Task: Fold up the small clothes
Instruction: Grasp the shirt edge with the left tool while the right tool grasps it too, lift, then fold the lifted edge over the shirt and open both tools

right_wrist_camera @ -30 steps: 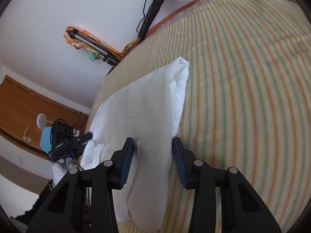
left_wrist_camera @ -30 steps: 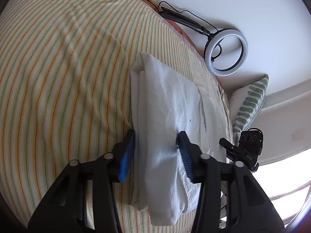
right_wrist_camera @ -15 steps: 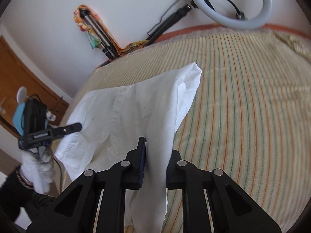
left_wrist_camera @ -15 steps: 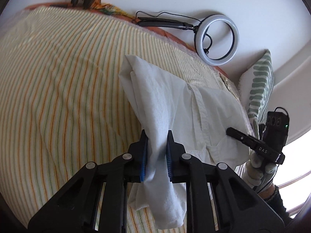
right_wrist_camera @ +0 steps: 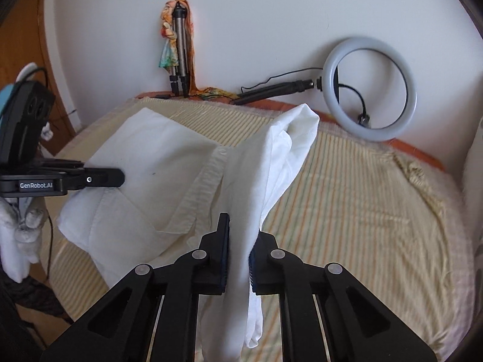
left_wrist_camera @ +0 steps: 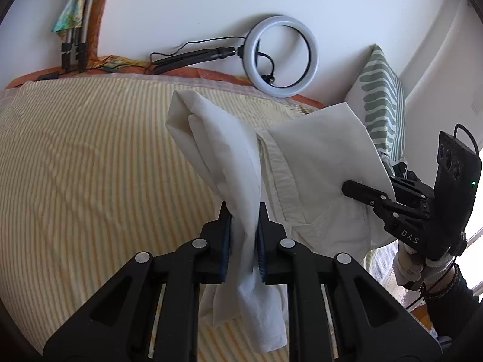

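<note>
Nearest in the left wrist view, the left tool (left_wrist_camera: pixel 244 235) has just been closing, and its two blue-padded jaws now clench a bunched fold of the one white cotton button-up shirt (left_wrist_camera: pixel 317 163). The right tool (right_wrist_camera: pixel 240 253) has likewise just been closing and grips another fold of the same shirt (right_wrist_camera: pixel 157 163). Each tool also shows in the other's view, at the shirt's far side edge: the right one (left_wrist_camera: pixel 350 187) at right, the left one (right_wrist_camera: pixel 119 178) at left, each carried by a white-gloved hand (right_wrist_camera: pixel 21 229). The shirt hangs lifted between the two tools, its lower part over the one bed with the yellow striped sheet (left_wrist_camera: pixel 90 181). Farther off stand one white ring light (right_wrist_camera: pixel 371 90), one folded tripod (right_wrist_camera: pixel 179 48) and one green-and-white patterned pillow (left_wrist_camera: pixel 383 99) against the wall.
</note>
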A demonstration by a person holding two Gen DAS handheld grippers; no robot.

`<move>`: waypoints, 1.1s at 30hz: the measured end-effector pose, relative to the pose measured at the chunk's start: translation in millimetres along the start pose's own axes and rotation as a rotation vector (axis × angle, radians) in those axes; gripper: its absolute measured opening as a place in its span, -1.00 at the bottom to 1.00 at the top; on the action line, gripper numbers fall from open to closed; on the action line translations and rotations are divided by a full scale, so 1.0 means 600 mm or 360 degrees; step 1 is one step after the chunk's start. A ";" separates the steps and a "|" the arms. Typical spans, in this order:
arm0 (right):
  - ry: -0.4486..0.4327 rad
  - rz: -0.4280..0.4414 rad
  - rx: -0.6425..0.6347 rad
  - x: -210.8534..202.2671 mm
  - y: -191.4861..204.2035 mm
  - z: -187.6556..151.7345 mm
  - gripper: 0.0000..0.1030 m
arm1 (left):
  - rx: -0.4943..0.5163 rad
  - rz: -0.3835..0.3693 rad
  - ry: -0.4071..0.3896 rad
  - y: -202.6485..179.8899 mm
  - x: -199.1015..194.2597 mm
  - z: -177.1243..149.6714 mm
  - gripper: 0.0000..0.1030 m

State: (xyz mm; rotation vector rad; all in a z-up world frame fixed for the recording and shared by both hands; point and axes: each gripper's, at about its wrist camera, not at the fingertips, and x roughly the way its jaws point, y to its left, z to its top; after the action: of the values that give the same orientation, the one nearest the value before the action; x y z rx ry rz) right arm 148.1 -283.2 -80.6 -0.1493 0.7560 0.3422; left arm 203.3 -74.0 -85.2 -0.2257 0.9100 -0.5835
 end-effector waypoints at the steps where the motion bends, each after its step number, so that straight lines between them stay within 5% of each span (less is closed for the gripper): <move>1: -0.0005 -0.0024 -0.0017 -0.005 -0.001 0.000 -0.83 | 0.0007 -0.0009 -0.0004 -0.008 0.002 0.002 -0.75; 15: -0.0065 -0.0196 -0.0074 -0.049 -0.076 -0.002 -0.84 | 0.0085 -0.0109 -0.0011 -0.118 0.084 0.047 -0.75; 33: -0.0224 -0.0382 0.0204 -0.005 -0.319 0.056 -0.85 | 0.0109 -0.0163 -0.0087 -0.232 0.305 0.222 -0.76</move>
State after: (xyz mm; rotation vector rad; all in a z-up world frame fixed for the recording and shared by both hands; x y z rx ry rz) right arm 236.4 -454.3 -52.3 -0.0929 0.6107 0.0746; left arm 342.7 -299.7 -69.7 -0.2262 0.8277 -0.6993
